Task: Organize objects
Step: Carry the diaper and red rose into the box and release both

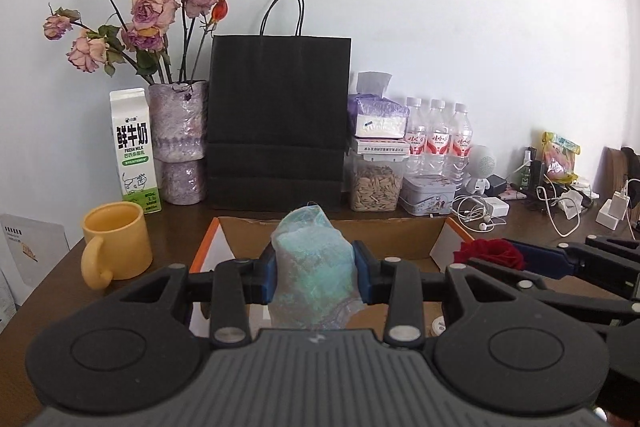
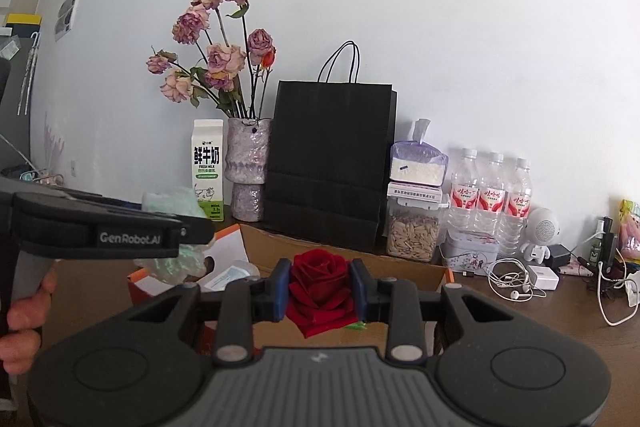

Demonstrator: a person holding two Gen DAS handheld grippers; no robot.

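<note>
My left gripper (image 1: pixel 315 273) is shut on a pale turquoise, shimmery wrapped bundle (image 1: pixel 314 267), held above an open cardboard box (image 1: pixel 332 233) with orange edges. My right gripper (image 2: pixel 319 289) is shut on a red rose bloom (image 2: pixel 319 285), also over the box (image 2: pixel 352 259). In the left wrist view the rose (image 1: pixel 490 253) and the right gripper's fingers (image 1: pixel 560 259) show at the right. The right wrist view has the left gripper's body and the turquoise bundle (image 2: pixel 176 263) at the left, with a hand on its handle.
Along the wall stand a milk carton (image 1: pixel 135 151), a purple vase of dried roses (image 1: pixel 178 143), a black paper bag (image 1: pixel 278 123), a seed jar (image 1: pixel 376 183), a tin (image 1: pixel 428 193) and three water bottles (image 1: pixel 438 135). A yellow mug (image 1: pixel 116 243) sits left of the box. Cables and chargers (image 1: pixel 560 203) lie at the right.
</note>
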